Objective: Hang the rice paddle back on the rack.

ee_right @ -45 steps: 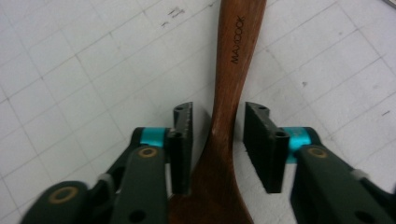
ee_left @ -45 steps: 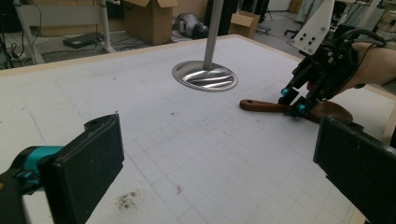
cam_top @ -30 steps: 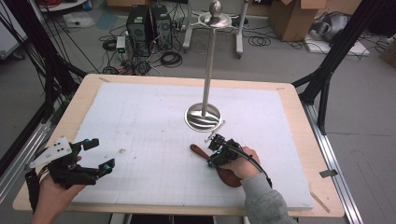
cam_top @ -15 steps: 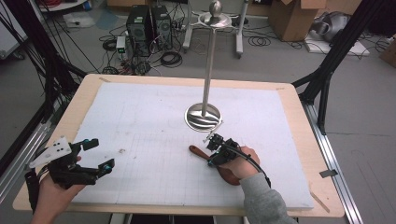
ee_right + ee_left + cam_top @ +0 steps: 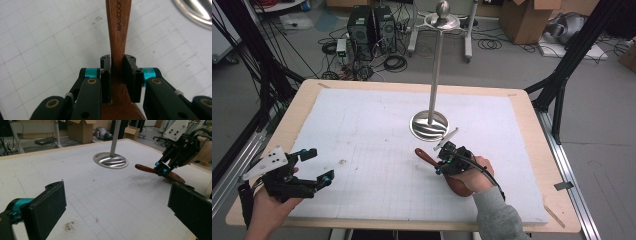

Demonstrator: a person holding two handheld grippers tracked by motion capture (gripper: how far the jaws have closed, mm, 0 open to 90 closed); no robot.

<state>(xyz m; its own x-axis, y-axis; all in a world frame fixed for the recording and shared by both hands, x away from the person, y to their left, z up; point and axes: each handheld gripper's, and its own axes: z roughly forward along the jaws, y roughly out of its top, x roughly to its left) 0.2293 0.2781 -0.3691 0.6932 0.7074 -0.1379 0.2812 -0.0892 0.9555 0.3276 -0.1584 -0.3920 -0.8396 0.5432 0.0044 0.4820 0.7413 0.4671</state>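
From the high view I see a white gridded board on a pale wooden table, speckled with a few dark crumbs at about 8 o'clock. A steel stand rises near the centre. My right gripper clamps the neck of a wooden spoon lying at 5 o'clock of the stand's base. My left gripper hangs wide open at 8 o'clock. Beyond the table: grey floor, cables, computer towers, cardboard boxes.
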